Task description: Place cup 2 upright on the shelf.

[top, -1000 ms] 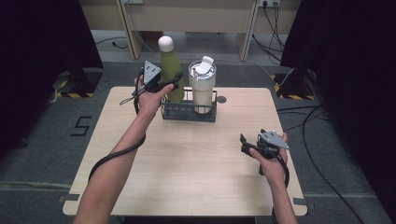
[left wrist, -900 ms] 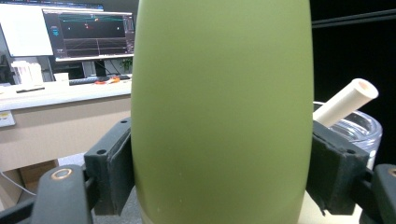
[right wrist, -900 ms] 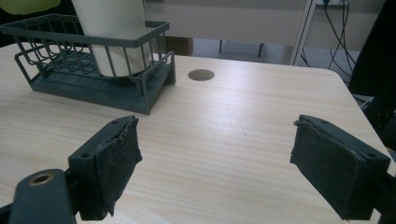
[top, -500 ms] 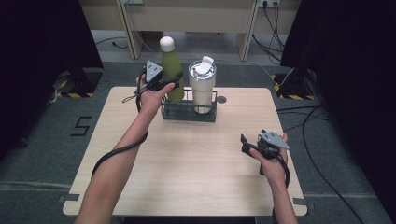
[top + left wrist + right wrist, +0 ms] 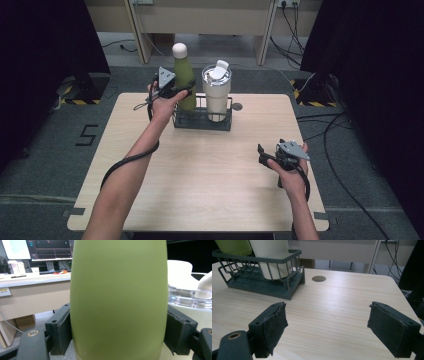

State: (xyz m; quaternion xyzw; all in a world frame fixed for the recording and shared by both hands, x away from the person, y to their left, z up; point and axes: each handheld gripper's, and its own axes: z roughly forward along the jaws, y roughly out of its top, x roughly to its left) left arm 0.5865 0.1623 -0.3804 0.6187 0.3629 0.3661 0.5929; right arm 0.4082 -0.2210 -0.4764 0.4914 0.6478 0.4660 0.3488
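Left hand-held gripper (image 5: 181, 93) is clamped on the green bottle (image 5: 184, 75), pads (image 5: 61, 333) pressed flat on both sides of its body at about mid-height, likely because the straight wall gives the pads more to bite on than the narrow neck would. Bottle is upright, bottom down inside the left end of the dark wire basket (image 5: 202, 121), at the far side of the worktop (image 5: 200, 180). Can't tell if its base touches the basket floor. White cap on top, untouched. Just beside it in the right end of the same basket stands the white tumbler (image 5: 217, 95), clear lid with flip tab up; the two stand close, so the grip comes from the open left side, away from the tumbler. Right hand-held gripper (image 5: 262, 156) sits near the right edge of the worktop, well apart from the basket, jaws wide apart with nothing between them, pointing toward the basket: looks parked out of the way, ready to steady the basket if needed.
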